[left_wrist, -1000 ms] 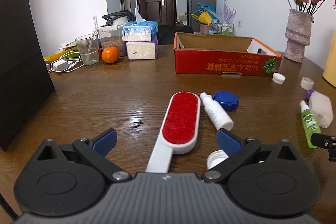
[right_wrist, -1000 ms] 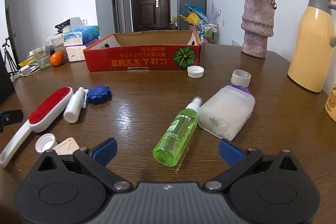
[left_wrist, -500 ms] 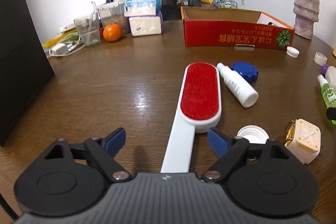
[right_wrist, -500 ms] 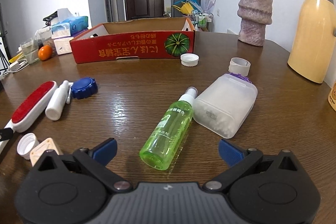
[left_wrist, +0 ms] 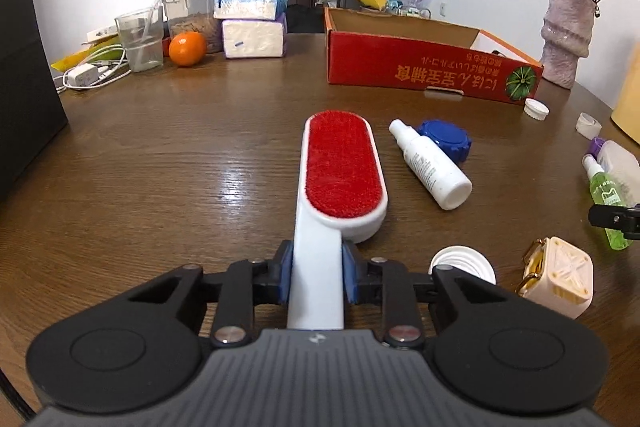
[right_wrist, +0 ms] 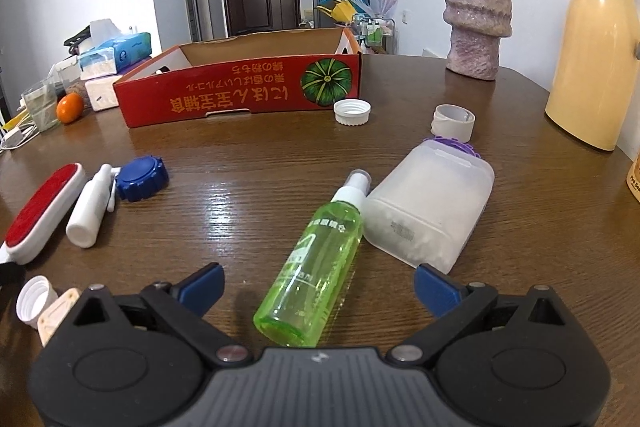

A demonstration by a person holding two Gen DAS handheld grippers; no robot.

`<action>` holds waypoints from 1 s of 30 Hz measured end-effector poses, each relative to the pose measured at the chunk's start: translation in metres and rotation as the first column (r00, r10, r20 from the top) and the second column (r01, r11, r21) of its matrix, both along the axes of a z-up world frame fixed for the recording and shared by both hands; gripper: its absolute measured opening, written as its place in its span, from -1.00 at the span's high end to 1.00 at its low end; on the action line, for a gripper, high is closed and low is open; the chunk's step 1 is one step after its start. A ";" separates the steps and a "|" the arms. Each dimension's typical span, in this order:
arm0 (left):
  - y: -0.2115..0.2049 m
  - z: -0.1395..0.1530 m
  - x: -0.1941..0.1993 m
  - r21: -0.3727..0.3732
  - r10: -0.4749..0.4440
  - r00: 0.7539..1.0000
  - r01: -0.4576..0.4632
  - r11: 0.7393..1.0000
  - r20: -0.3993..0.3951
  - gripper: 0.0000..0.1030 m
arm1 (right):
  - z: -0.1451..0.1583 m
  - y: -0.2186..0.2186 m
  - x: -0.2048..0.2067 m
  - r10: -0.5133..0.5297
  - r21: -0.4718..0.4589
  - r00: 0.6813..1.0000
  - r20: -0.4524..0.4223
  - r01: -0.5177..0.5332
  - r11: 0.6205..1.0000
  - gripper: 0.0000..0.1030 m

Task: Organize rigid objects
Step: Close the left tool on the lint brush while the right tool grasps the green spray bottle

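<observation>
orange (left_wrist: 187,48), tissue packs (left_wrist: 253,18), vase (right_wrist: 478,15), yellow thermos (right_wrist: 591,47)

Both views sit low over the wooden table (left_wrist: 160,163), each looking forward along its own gripper, whose black body fills the bottom of the frame. The left wrist view faces the red box (left_wrist: 420,67) at upper right, with the lint brush (left_wrist: 342,167) close at centre. The right wrist view sits further right, the green bottle (right_wrist: 316,263) close at centre. Both share the box (right_wrist: 240,95), the brush (right_wrist: 40,211) at the right view's left edge, and the bottle (left_wrist: 610,203) at the left view's right edge.
</observation>
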State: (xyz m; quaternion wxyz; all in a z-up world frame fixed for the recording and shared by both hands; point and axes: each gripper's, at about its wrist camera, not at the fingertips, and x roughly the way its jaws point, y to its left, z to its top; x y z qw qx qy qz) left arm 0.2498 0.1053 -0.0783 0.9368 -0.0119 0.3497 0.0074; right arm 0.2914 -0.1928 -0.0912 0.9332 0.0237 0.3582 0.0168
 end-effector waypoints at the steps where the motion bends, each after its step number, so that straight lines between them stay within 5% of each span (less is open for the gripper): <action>1: 0.000 0.001 -0.001 -0.001 0.001 1.000 -0.001 1.000 0.005 0.50 | 0.000 0.000 0.001 -0.001 0.001 1.000 -0.001 0.001 1.000 -0.91; 12: 0.000 0.011 -0.010 -0.003 0.011 0.996 -0.011 1.000 0.084 0.51 | -0.004 0.000 0.009 -0.018 0.014 1.000 -0.008 0.018 1.000 -0.61; 25: -0.002 0.018 -0.017 0.003 0.024 0.993 -0.025 1.000 0.119 0.51 | -0.003 0.004 0.002 0.006 -0.007 0.999 0.034 -0.006 1.000 0.41; 30: -0.004 0.023 -0.021 0.007 0.028 0.990 -0.029 1.000 0.136 0.51 | -0.001 0.001 -0.003 0.011 0.031 0.999 0.051 -0.012 0.999 0.42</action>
